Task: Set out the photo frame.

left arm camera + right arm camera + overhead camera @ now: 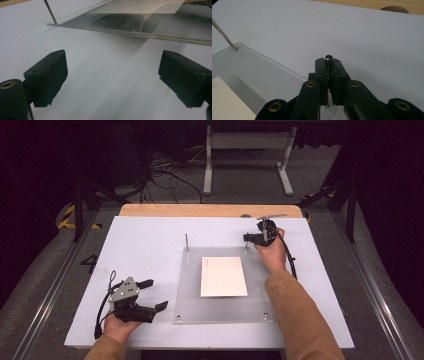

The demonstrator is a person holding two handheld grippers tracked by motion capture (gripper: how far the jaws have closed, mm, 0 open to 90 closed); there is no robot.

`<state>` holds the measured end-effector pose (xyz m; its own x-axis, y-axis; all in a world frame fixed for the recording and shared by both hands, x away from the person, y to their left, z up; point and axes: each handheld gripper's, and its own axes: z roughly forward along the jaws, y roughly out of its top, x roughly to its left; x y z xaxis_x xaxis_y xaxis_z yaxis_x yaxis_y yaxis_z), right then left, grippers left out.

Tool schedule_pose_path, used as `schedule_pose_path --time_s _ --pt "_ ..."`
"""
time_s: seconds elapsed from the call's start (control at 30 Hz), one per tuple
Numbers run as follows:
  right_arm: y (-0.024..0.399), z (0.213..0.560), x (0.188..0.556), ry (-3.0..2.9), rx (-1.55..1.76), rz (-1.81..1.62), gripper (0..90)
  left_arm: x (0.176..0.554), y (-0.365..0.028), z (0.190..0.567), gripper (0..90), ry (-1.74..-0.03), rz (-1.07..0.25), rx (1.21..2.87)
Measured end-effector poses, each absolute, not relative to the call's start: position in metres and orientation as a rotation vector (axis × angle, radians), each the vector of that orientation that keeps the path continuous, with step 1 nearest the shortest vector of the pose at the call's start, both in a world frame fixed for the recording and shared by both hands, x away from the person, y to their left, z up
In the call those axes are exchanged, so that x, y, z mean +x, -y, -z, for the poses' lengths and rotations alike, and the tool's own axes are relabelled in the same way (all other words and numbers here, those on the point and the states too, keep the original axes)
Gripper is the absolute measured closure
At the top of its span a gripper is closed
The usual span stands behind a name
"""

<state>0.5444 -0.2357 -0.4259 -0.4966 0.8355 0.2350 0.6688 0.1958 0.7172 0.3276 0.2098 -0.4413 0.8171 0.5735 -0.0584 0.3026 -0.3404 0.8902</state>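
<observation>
White table (pixel 150 240); right tool (pixel 328 65) pinching upright pin (pixel 328 58) at clear plate (pixel 190 290) corner; left tool (pixel 154 295) spread.

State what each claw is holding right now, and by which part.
The right claw is shut on the thin metal rod at the clear plate's far right corner, gripping near its top end. The left claw is open, holding nothing.

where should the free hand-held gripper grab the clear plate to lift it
Take the clear plate by its near left edge, coming in level from the left. It's thin and flat, and the left hand-held gripper already faces that edge with its jaws open.
</observation>
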Motion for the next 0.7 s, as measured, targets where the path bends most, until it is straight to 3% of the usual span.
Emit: schedule_pose_path --time_s 0.2,0.7 --pt "0.237 0.427 0.547 -2.257 1.467 -1.21 85.2 0.325 -0.212 0.442 0.1 -0.614 -0.302 1.938" --pt "0.239 0.429 0.55 -2.249 1.5 -1.234 85.2 0.312 -0.192 0.433 0.0 -0.451 -0.393 1.933"
